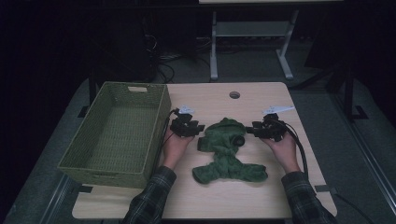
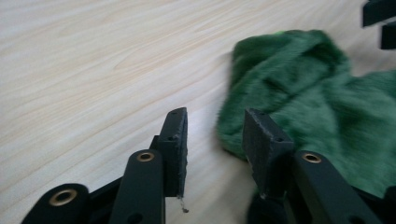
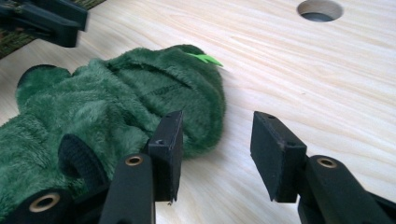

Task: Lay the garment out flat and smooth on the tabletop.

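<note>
A crumpled green fleece garment (image 1: pixel 229 151) lies in the middle of the light wooden table (image 1: pixel 261 196). My left gripper (image 1: pixel 200 129) rests just off the garment's left edge, jaws open. In the left gripper view (image 2: pixel 215 121) bare wood shows between the pads, with the fleece (image 2: pixel 317 102) beside and behind the right pad. My right gripper (image 1: pixel 248 131) is at the garment's right edge, also open. In the right gripper view (image 3: pixel 217 123) the gap holds nothing, and the fleece (image 3: pixel 116 107) with its small bright green tag lies against the left pad's outer side.
A green woven basket (image 1: pixel 161 121) stands on the left part of the table, close to my left hand. A round cable hole (image 1: pixel 234 94) sits near the table's far edge. Beyond the table are a dark floor and a white desk frame (image 1: pixel 214 51).
</note>
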Action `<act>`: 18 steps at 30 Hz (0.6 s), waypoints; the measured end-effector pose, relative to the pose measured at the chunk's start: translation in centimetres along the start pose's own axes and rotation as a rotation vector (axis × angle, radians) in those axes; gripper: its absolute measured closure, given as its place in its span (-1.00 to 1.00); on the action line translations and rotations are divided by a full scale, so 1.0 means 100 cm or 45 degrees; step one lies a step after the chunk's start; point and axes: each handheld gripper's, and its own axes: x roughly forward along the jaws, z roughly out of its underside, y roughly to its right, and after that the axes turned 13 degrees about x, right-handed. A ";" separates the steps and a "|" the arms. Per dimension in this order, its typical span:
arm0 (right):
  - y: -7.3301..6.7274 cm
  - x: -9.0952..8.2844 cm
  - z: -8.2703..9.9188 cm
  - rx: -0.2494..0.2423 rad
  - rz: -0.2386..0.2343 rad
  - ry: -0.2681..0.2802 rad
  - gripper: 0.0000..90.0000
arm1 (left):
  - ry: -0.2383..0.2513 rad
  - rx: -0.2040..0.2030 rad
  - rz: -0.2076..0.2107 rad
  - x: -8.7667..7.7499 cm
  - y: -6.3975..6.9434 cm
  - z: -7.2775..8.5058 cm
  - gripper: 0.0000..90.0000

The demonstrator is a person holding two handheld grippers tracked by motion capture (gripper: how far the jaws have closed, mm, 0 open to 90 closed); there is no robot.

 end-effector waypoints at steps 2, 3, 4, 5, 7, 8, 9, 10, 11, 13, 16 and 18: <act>0.000 -0.003 0.000 0.001 -0.006 -0.003 0.18 | 0.010 0.018 0.029 -0.005 0.005 0.000 0.25; 0.000 -0.004 0.001 0.003 0.000 -0.006 0.17 | 0.017 0.027 0.046 -0.007 0.007 0.001 0.21; -0.001 -0.005 0.002 -0.003 0.000 -0.017 0.16 | 0.008 0.039 0.058 -0.009 0.009 0.002 0.18; -0.001 -0.006 0.002 -0.006 0.005 -0.026 0.14 | 0.009 0.045 0.069 -0.011 0.011 0.003 0.14; -0.003 -0.008 0.004 -0.020 0.014 -0.044 0.14 | 0.014 0.067 0.082 -0.015 0.015 0.005 0.09; -0.004 -0.010 0.006 -0.034 0.022 -0.035 0.13 | 0.014 0.075 0.093 -0.017 0.016 0.006 0.06; -0.005 -0.011 0.007 -0.029 0.024 -0.036 0.13 | 0.013 0.092 0.112 -0.019 0.018 0.009 0.03; -0.005 -0.013 0.009 -0.020 0.022 -0.041 0.12 | 0.010 0.097 0.120 -0.020 0.019 0.010 -0.01; -0.005 -0.014 0.011 -0.017 0.021 -0.038 0.11 | 0.009 0.107 0.131 -0.021 0.021 0.011 -0.04; -0.004 -0.016 0.014 -0.014 0.031 -0.051 0.07 | 0.015 0.110 0.144 -0.024 0.026 0.014 -0.08; -0.006 -0.020 0.019 -0.020 0.043 -0.044 0.06 | 0.024 0.116 0.169 -0.029 0.034 0.018 -0.15; -0.008 -0.024 0.023 -0.021 0.054 -0.046 0.04 | 0.027 0.129 0.178 -0.033 0.039 0.020 -0.19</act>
